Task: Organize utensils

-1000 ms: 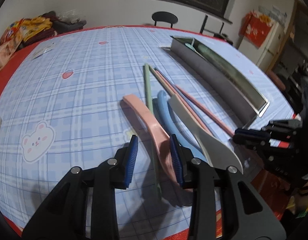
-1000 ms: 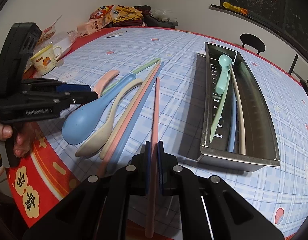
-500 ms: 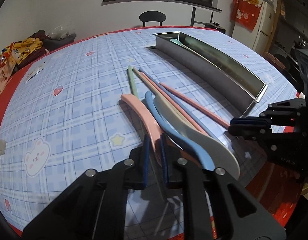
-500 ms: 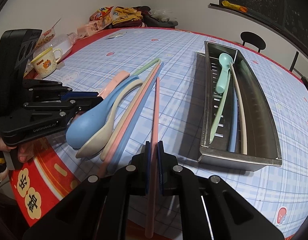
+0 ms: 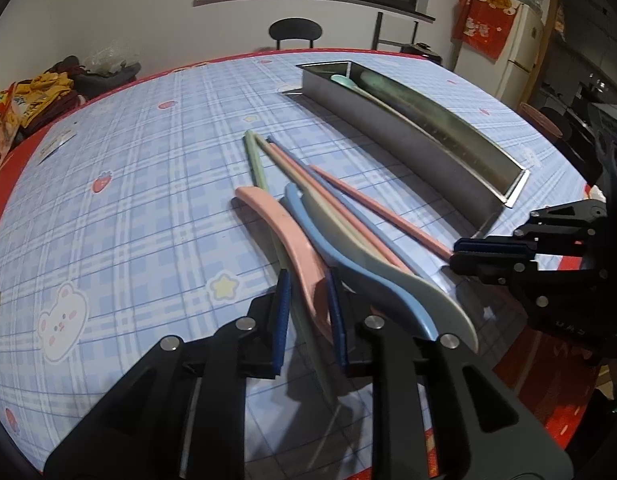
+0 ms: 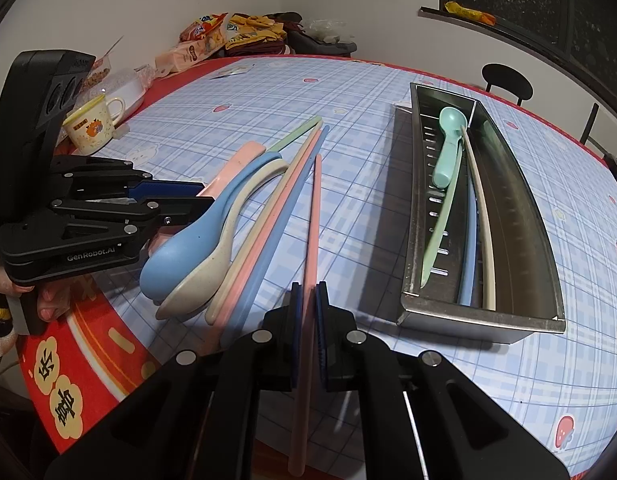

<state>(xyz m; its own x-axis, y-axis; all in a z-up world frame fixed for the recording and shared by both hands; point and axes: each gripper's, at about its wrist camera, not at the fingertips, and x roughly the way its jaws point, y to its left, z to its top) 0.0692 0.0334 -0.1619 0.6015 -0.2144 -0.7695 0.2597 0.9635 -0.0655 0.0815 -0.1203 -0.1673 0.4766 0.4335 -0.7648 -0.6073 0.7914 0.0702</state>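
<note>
My left gripper (image 5: 308, 280) sits low over the pile of utensils near the table's front edge. The pink spoon (image 5: 276, 216) lies between its jaws, which are opening; a gap shows beside the left pad. A blue spoon (image 5: 348, 256) and a beige spoon (image 5: 444, 304) lie just right of it, with several chopsticks. My right gripper (image 6: 308, 292) is shut on the near end of a pink chopstick (image 6: 314, 208), whose far end points away across the cloth. The steel tray (image 6: 480, 320) on the right holds a mint spoon (image 6: 448, 144) and three chopsticks.
A cartoon cup (image 6: 88, 128) and snack bags (image 6: 204, 40) stand at the table's far left edge. A black chair (image 5: 294, 32) is behind the table. The checked cloth (image 5: 128, 200) stretches left of the pile. A hand (image 6: 44, 300) holds the left gripper.
The left jaws closed in around the pink spoon, then widened a little, and the left gripper rolled slightly. The right gripper and its chopstick have not moved.
</note>
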